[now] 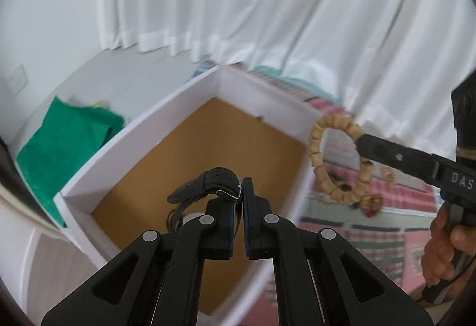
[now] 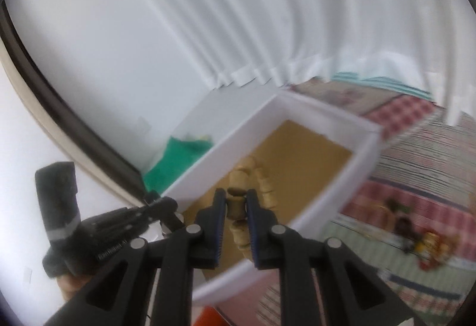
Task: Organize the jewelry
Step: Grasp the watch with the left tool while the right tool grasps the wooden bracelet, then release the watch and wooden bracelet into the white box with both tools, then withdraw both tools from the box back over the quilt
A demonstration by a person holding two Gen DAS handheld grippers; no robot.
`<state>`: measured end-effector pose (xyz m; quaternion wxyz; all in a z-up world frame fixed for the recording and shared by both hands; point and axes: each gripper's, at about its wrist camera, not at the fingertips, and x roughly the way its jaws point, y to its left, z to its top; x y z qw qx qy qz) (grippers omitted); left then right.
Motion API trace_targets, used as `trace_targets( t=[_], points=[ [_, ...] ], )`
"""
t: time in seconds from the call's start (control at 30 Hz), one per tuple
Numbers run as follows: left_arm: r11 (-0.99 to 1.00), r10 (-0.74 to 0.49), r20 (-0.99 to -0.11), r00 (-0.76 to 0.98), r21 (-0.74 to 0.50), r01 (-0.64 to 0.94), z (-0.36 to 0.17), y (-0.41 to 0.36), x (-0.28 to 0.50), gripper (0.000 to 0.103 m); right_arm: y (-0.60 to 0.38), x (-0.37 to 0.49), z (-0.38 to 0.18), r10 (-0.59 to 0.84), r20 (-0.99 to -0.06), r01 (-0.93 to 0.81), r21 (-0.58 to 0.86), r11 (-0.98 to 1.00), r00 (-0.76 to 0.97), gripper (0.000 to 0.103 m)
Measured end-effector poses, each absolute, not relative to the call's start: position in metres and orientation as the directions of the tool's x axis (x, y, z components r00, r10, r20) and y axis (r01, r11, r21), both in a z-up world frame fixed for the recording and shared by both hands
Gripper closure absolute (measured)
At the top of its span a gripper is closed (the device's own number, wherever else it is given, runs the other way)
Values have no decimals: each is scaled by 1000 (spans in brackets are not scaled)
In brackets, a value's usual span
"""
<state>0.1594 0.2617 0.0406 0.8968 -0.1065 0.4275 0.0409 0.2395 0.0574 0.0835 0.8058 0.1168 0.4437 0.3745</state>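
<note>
Over the white box [image 1: 276,106] with its tan floor, the left gripper [image 1: 239,192] has its jaws clenched on a black watch strap [image 1: 205,184] while the right gripper [image 2: 236,204] grips a wooden bead bracelet [image 1: 321,165] (more jewelry [image 2: 416,233] lies on the patterned cloth [image 2: 416,165] beside the box).

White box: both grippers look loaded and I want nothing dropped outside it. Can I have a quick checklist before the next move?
1. left gripper shut on the black watch strap: ok.
2. right gripper shut on the wooden bead bracelet: ok.
3. white box open, brown floor bare where visible: ok.
4. Watch above the box interior: ok.
5. Bracelet fully over the box: cannot tell; the views disagree.
6. More jewelry left on the patterned cloth: not ok.
</note>
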Motion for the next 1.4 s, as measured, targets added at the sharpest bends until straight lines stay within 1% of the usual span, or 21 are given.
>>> trace_targets(
  t=[0.1, 0.27, 0.37, 0.4, 0.47, 0.5, 0.53, 0.57, 0.6, 0.67, 0.8, 0.83, 0.9, 0.97, 1.1, 1.23, 1.4],
  points=[
    [969, -2, -817, 577, -143, -199, 8, 279, 172, 100, 97, 250, 58, 680, -672, -516, 487, 704, 293, 89],
    [955, -26, -861, 507, -171, -241, -44, 303, 183, 100, 158, 263, -10, 571, -785, -523, 391, 758, 240, 89],
    [950, -36, -872, 489, -182, -255, -64, 311, 186, 99, 170, 265, -36, 549, -806, -524, 377, 764, 221, 88],
    [948, -39, -873, 486, -186, -257, -68, 314, 186, 98, 174, 264, -43, 547, -809, -522, 379, 764, 213, 87],
    [945, -25, -875, 484, -179, -274, -72, 320, 185, 83, 182, 266, -49, 548, -811, -524, 381, 762, 206, 85],
    [944, -18, -872, 489, -176, -280, -72, 322, 183, 57, 184, 269, -51, 548, -811, -524, 383, 760, 202, 70],
    [942, -2, -866, 500, -169, -288, -70, 326, 181, 33, 185, 269, -52, 548, -811, -523, 383, 761, 204, 58],
    [941, 17, -856, 517, -161, -297, -67, 328, 177, 27, 183, 269, -49, 546, -808, -519, 377, 767, 219, 39],
    [942, 35, -841, 539, -152, -299, -62, 329, 173, 24, 180, 268, -46, 545, -803, -517, 369, 772, 241, 34],
    [946, 47, -822, 567, -145, -289, -51, 327, 167, 23, 174, 263, -37, 536, -794, -514, 344, 786, 286, 34],
    [953, 77, -766, 638, -132, -273, -31, 311, 148, 9, 153, 253, -17, 488, -782, -498, 268, 825, 387, 34],
    [956, 82, -747, 660, -129, -265, -25, 302, 140, 7, 141, 245, -11, 461, -780, -491, 230, 840, 424, 34],
    [960, 75, -721, 689, -135, -246, -18, 287, 129, 6, 120, 232, -1, 432, -768, -477, 189, 858, 473, 34],
    [965, 46, -694, 719, -154, -210, -13, 265, 115, 5, 92, 213, 8, 410, -737, -448, 163, 879, 537, 34],
    [976, -22, -645, 764, -180, -124, -7, 215, 84, 4, 21, 164, 18, 322, -680, -327, 127, 937, 659, 34],
    [989, -67, -642, 764, -146, -36, -11, 157, 59, 2, -45, 113, 25, 228, -633, -212, 102, 972, 740, 34],
    [985, -146, -656, 740, -162, 50, -21, 103, 33, 1, -109, 59, 28, 115, -614, -105, 52, 993, 781, 34]
  ],
)
